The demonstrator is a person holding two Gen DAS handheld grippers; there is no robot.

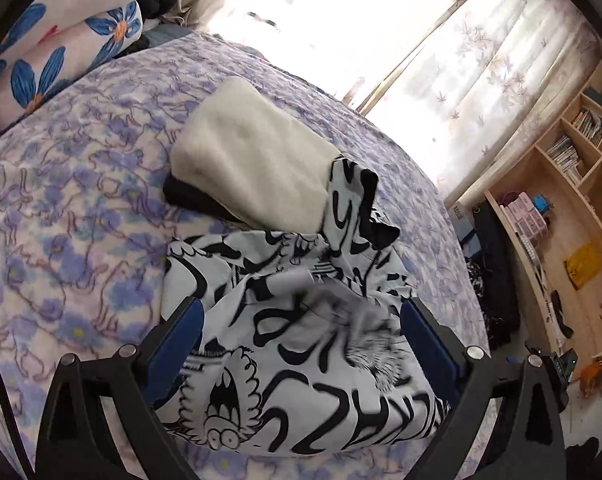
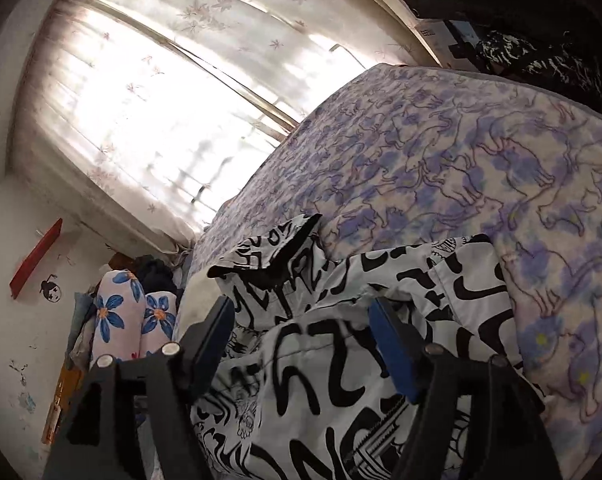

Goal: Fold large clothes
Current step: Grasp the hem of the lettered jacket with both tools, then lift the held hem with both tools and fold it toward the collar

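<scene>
Garment (image 1: 301,320) lies between both tools' spread fingers, left tool (image 1: 301,332) and right tool (image 2: 305,332) gripping nothing.

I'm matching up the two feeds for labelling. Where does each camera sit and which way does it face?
Left wrist: on the left gripper, open, looking down its fingers at the printed garment, cream folded stack, bookshelf.
Right wrist: on the right gripper, open, facing the garment, window curtain.
Shared: garment, floral bedspread, blue-flower pillows.
</scene>
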